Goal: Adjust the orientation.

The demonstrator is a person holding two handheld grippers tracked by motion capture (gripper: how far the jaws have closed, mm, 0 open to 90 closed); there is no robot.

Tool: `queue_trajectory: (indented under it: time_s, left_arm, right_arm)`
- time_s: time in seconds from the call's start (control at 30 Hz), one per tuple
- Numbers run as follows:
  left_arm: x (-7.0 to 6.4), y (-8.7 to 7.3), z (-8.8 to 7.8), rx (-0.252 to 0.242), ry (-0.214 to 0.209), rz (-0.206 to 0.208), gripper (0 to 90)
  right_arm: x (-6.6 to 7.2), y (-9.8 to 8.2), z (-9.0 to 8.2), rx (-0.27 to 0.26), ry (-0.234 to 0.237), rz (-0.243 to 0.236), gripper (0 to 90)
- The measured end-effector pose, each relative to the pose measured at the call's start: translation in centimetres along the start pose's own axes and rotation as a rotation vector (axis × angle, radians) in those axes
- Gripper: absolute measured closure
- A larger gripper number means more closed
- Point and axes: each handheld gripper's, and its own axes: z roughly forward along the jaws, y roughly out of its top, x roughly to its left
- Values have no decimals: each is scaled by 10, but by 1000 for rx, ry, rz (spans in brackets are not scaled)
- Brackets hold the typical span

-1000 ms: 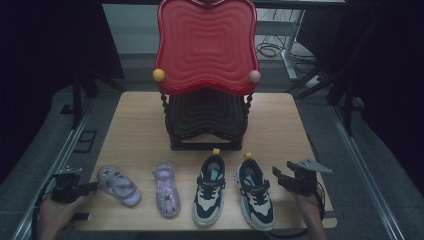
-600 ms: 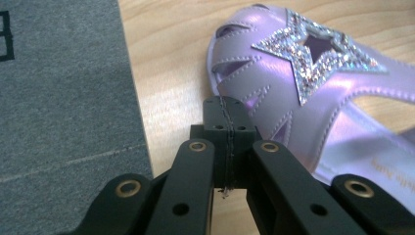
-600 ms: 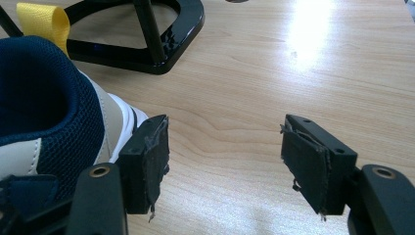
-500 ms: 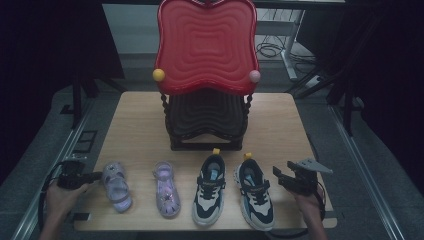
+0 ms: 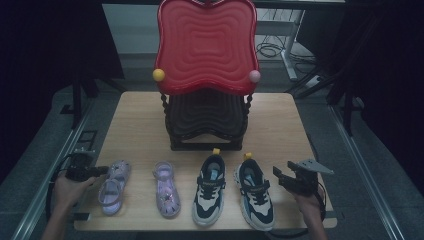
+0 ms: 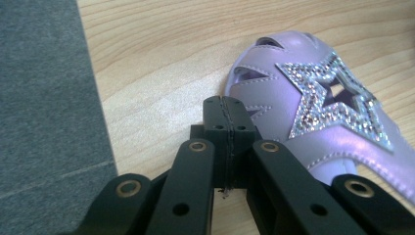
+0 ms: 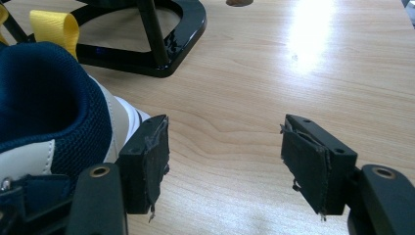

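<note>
Nudging step: left gripper (image 5: 102,171), jaws together and holding nothing, presses against the left sandal (image 5: 114,186) at the table's (image 5: 140,125) near left, beside its mate (image 5: 166,188). Right gripper (image 5: 281,176) waits, jaws apart, by the sneaker (image 5: 255,193). Next move probably calls for squaring the sandal parallel.

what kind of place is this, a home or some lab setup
Probably a lab or recording setup, not a home: a bare light wooden table stands on grey carpet among dark curtains, with loose black cables on the floor behind and a red wavy-topped shoe rack staged with children's shoes.
</note>
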Motion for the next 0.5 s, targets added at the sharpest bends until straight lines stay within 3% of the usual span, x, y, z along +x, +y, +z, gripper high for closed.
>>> queue_trajectory:
  time_s: [0.1,0.3,0.5]
  left_arm:
    - [-2,3,3,-4,-14,3,897]
    - [-14,17,9,6,-37,47,897]
    - [-19,23,14,18,-35,66,897]
  right_arm:
    - [0,0,1,1,2,-2,348]
    - [-1,-1,1,2,0,3,348]
    - [-2,-1,2,4,0,-1,348]
